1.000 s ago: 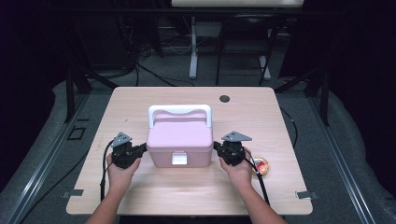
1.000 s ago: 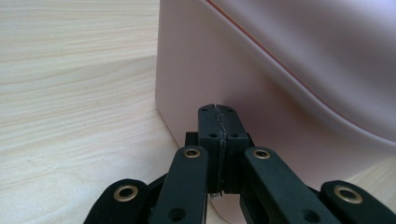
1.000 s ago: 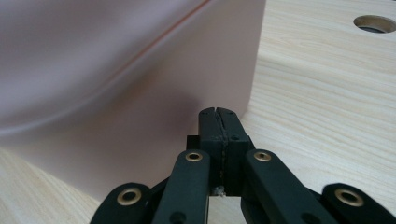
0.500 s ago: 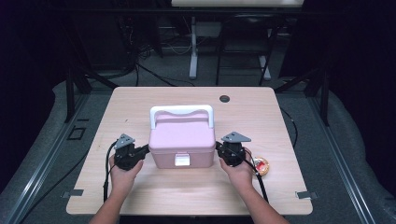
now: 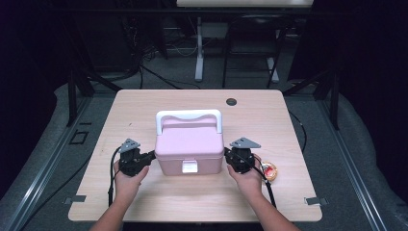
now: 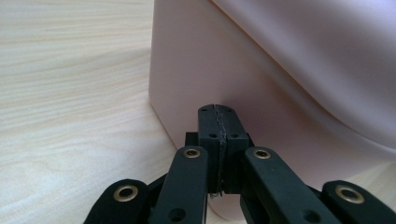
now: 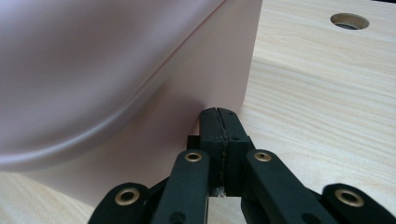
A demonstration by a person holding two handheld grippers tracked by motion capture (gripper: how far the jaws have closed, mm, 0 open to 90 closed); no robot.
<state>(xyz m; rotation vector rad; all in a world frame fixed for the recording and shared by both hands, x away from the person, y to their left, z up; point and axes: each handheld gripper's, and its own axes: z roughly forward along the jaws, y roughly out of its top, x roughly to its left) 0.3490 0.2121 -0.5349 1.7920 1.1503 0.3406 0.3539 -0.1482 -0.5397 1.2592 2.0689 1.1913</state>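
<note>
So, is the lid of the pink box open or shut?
Shut: the lid sits flat on the pink box, white handle upright.

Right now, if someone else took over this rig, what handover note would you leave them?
Left gripper: shut, tips against the left side wall of the pink box, holding nothing.
Right gripper: shut, tips against the box's right side wall, holding nothing.
The box sits mid-table, lid closed, white handle toward the rear.
A small round orange thing lies by the right hand.
Done: box braced from both sides.
Left: probably shifting or squaring the box; lid unopened.
</note>
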